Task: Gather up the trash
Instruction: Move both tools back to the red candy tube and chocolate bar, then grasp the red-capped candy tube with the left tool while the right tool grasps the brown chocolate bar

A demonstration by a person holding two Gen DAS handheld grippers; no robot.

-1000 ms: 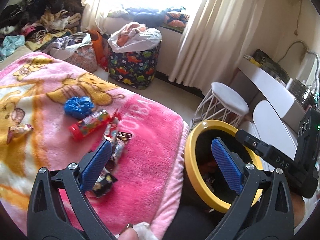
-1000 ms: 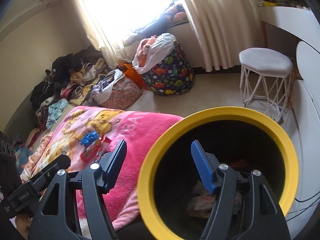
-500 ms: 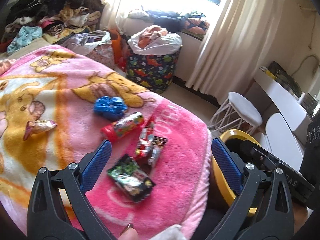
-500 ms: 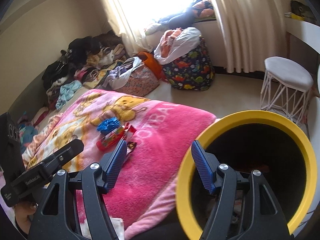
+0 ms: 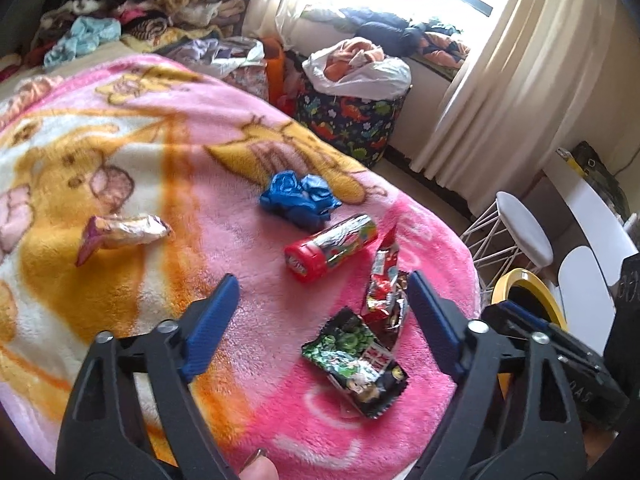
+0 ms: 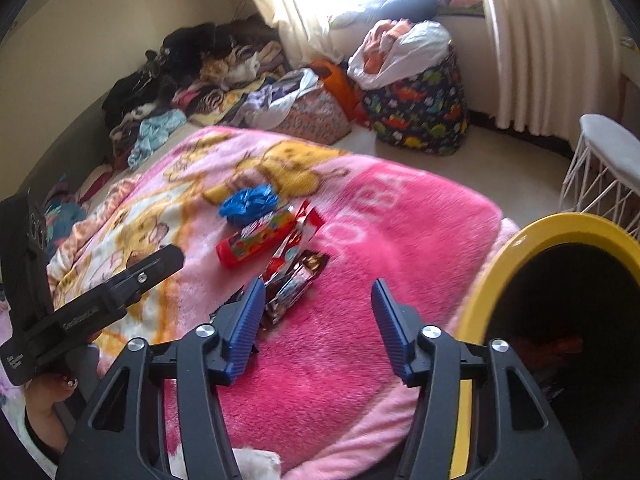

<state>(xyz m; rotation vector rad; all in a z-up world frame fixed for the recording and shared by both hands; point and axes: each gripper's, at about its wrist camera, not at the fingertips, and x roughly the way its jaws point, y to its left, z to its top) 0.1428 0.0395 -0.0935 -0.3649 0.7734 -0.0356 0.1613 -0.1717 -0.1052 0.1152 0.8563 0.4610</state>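
Trash lies on a pink cartoon blanket [image 5: 168,128]: a crumpled blue bag [image 5: 298,200], a red tube [image 5: 330,248], a red wrapper [image 5: 384,292], a green and black wrapper [image 5: 356,364] and a foil wrapper [image 5: 120,234] off to the left. My left gripper [image 5: 322,280] hovers over the wrappers. Its jaws are closing, and its pads touch nothing. My right gripper [image 6: 318,286] hangs over bare pink blanket [image 6: 400,220], just right of the wrapper pile [image 6: 294,276]. Its jaws are also closing, with nothing gripped. A black bin with a yellow rim [image 6: 560,232] stands at the bed's right edge.
A dinosaur-print basket [image 5: 352,120] full of clothes stands on the floor beyond the bed. Piles of clothing [image 6: 192,72] line the far wall. A white wire stool [image 5: 520,228] and a white desk [image 5: 592,216] stand to the right by the curtain.
Both grippers have swung left from the bin's mouth to over the blanket and dropped a little. Both pairs of jaws have narrowed. The trash items have not moved.
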